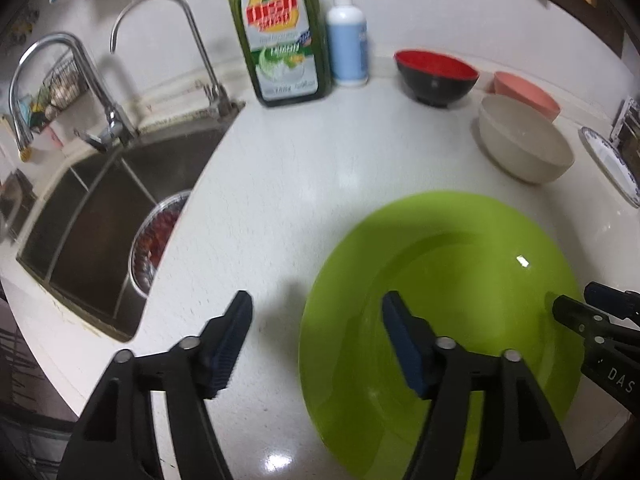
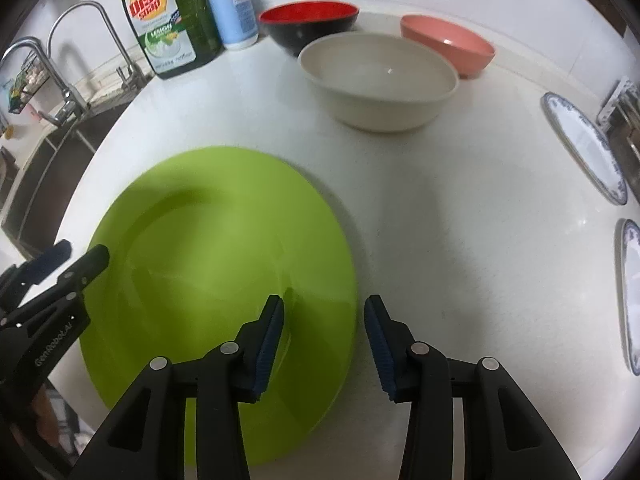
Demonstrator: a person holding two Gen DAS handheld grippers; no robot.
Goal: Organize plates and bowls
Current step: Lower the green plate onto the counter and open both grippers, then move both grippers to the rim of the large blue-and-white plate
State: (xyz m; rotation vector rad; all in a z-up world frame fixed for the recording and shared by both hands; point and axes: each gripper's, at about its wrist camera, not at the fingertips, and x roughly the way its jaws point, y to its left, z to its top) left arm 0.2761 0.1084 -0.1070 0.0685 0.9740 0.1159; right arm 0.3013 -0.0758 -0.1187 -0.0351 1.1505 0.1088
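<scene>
A large lime-green plate (image 1: 460, 280) (image 2: 208, 248) lies flat on the white counter. My left gripper (image 1: 317, 298) stands open astride the plate's left rim, one finger over the counter and one over the plate. My right gripper (image 2: 323, 300) is open astride the right rim in the same way. Neither gripper's pads press on the plate. Behind it stand a beige bowl (image 1: 524, 140) (image 2: 380, 80), a black bowl with a red inside (image 1: 436, 76) (image 2: 308, 24) and a pink bowl (image 1: 528, 92) (image 2: 452, 46). Two blue-rimmed white plates (image 2: 584, 144) (image 2: 632, 300) lie at the far right.
A steel sink (image 1: 100, 220) with two taps and a metal strainer (image 1: 156, 236) lies left of the counter. A green dish-soap bottle (image 1: 280, 40) and a white pump bottle (image 1: 348, 40) stand at the back wall. A metal rack (image 2: 624, 112) sits at the right edge.
</scene>
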